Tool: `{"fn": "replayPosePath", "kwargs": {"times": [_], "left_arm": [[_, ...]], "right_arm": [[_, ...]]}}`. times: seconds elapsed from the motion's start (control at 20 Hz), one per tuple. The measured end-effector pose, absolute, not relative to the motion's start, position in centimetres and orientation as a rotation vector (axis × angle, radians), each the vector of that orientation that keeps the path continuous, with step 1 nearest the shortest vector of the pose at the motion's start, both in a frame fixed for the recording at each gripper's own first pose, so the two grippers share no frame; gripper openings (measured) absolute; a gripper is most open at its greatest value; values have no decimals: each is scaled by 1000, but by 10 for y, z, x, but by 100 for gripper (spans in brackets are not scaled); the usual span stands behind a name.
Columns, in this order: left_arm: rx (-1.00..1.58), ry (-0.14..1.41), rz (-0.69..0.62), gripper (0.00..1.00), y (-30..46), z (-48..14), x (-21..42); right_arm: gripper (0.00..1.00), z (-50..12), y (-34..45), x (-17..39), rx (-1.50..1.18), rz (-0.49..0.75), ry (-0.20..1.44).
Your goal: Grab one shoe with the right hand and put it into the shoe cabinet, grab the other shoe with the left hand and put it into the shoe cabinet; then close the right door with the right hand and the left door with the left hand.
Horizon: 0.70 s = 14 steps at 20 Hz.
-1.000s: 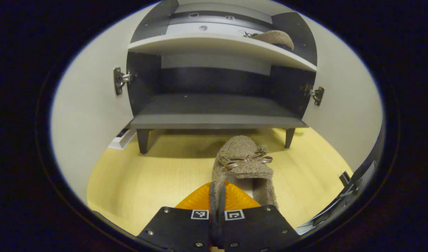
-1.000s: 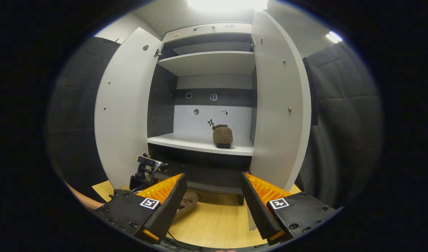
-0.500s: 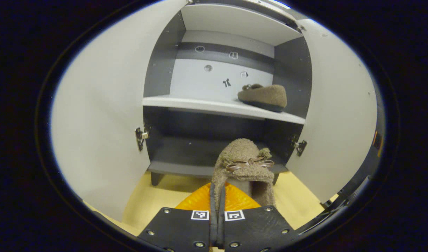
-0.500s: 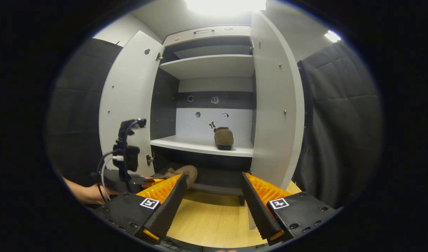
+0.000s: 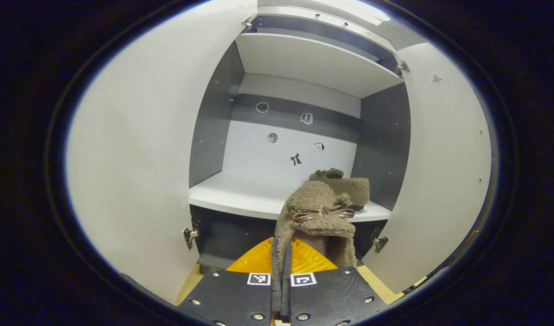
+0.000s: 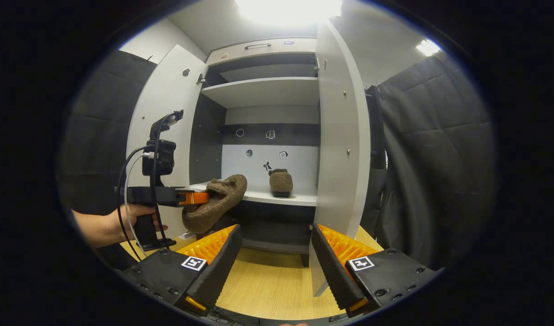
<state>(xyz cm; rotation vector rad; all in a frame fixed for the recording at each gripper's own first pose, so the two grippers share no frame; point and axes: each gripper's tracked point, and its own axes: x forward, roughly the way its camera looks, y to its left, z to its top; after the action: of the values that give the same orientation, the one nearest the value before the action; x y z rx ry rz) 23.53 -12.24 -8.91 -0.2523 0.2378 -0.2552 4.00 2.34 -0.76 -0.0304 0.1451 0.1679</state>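
Observation:
My left gripper (image 5: 281,251) is shut on the heel rim of a fuzzy brown shoe (image 5: 320,217) with a bow. It holds the shoe in the air in front of the cabinet's white middle shelf (image 5: 231,197). The other brown shoe (image 5: 349,186) stands on that shelf at the right. In the right gripper view, a hand (image 6: 136,217) holds the left gripper (image 6: 203,198) with its shoe (image 6: 216,203) hanging toe-up by the shelf (image 6: 259,195), left of the shelved shoe (image 6: 280,182). My right gripper (image 6: 274,226) is open and holds nothing, low in front of the cabinet.
Both cabinet doors stand open: the left door (image 6: 168,113) and the right door (image 6: 342,158), whose edge points toward me. An upper shelf (image 6: 263,90) and a dark bottom compartment (image 6: 268,226) flank the middle shelf. Yellow wood floor (image 6: 272,290) lies below, black cloth (image 6: 435,158) to the right.
The left gripper has lifted its shoe from near the floor up to the height of the middle shelf and closer to the cabinet. The right gripper stays open and has drifted slightly right.

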Motion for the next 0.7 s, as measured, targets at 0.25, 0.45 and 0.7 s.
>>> {"fn": "replayPosePath", "kwargs": {"times": [0.25, 0.45, 0.7], "left_arm": [[-268, 196, -217, 1, -112, -60, 278], [-267, 161, -190, 1, -109, -39, 321], [-255, 169, -186, 1, -116, -28, 378]], "right_arm": [[98, -18, 16, 39, -11, 168, 167], [98, -25, 26, 40, -2, 196, 182], [98, -28, 31, 43, 4, 209, 191]]}}
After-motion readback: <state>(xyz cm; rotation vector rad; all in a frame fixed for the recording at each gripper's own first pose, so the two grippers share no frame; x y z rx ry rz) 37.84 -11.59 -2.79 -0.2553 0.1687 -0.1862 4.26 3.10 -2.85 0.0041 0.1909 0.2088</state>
